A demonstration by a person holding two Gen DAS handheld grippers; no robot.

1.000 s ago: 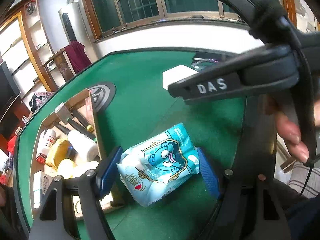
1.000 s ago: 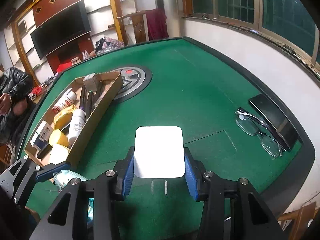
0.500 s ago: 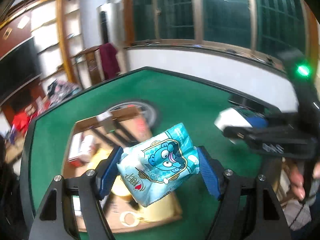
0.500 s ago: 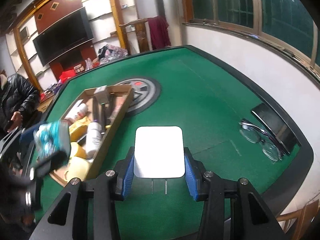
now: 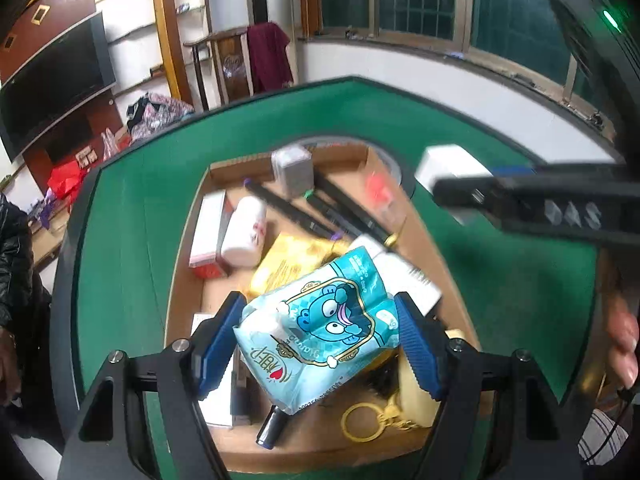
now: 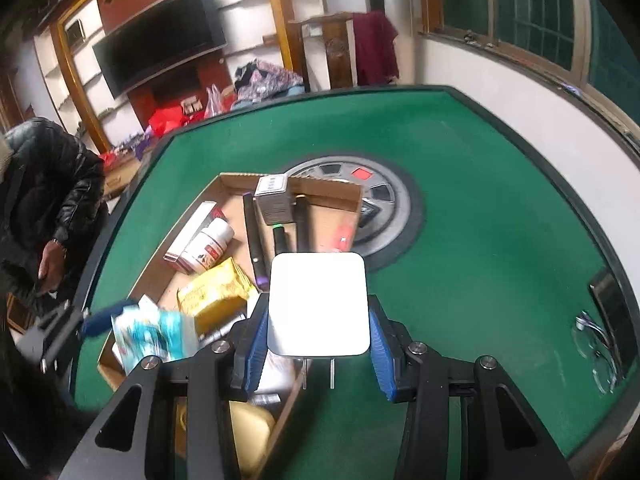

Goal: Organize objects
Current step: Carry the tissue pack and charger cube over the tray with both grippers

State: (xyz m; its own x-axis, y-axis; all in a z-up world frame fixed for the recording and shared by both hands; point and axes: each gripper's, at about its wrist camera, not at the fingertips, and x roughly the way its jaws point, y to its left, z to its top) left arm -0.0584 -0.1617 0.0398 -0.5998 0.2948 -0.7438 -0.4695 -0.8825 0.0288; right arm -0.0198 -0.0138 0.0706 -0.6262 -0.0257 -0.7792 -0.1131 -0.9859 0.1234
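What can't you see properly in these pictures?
- Left wrist view: the light-blue cartoon tissue packet in the left gripper hides the middle of the open brown cardboard box.
- Right wrist view: the flat white plug adapter in the right gripper covers the box's near side.
- Right wrist view: the clear-framed glasses are warped by the lens near the edge.
- Left wrist view: the small reddish thing is too blurred to name.

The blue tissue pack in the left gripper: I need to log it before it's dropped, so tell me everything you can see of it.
The tissue pack is a soft, glossy plastic packet, light blue, with a cartoon blue face in a gold-edged frame and a red heart near one end. It is tilted, clamped on both sides by the left gripper, in the air above the cardboard box. Only the pads touch it.
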